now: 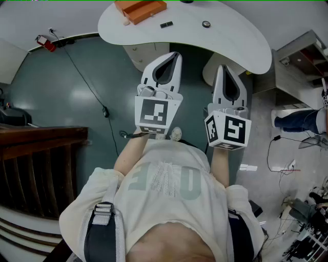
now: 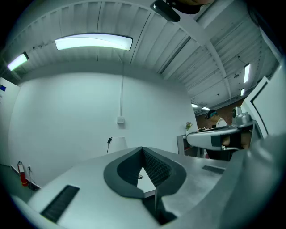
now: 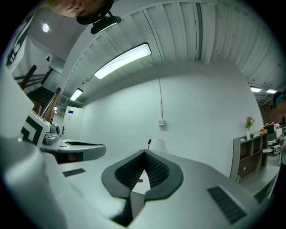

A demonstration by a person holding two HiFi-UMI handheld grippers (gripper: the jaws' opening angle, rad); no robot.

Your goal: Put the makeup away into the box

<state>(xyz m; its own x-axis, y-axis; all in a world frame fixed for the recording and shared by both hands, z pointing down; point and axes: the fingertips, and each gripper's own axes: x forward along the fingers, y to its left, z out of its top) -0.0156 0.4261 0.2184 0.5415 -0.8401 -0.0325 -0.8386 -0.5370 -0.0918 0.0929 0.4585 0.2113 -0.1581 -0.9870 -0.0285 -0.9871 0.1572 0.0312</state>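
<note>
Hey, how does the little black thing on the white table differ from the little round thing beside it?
The black item is long and rectangular, while the round item is a disc that looks pale in the middle with a darker rim. The black item lies close to the orange box; the round item sits farther to the right in the head view. Both are small, rest on the white table, and are outside the box.

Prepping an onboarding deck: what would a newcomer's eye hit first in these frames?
Two white grippers with black-and-white marker cubes fill the middle of the head view, the left tongs and right tongs both shut, empty and held level. Beyond them a curved white table carries an orange rectangular box at its left end, with a small black item and a small round item to its right.
</note>
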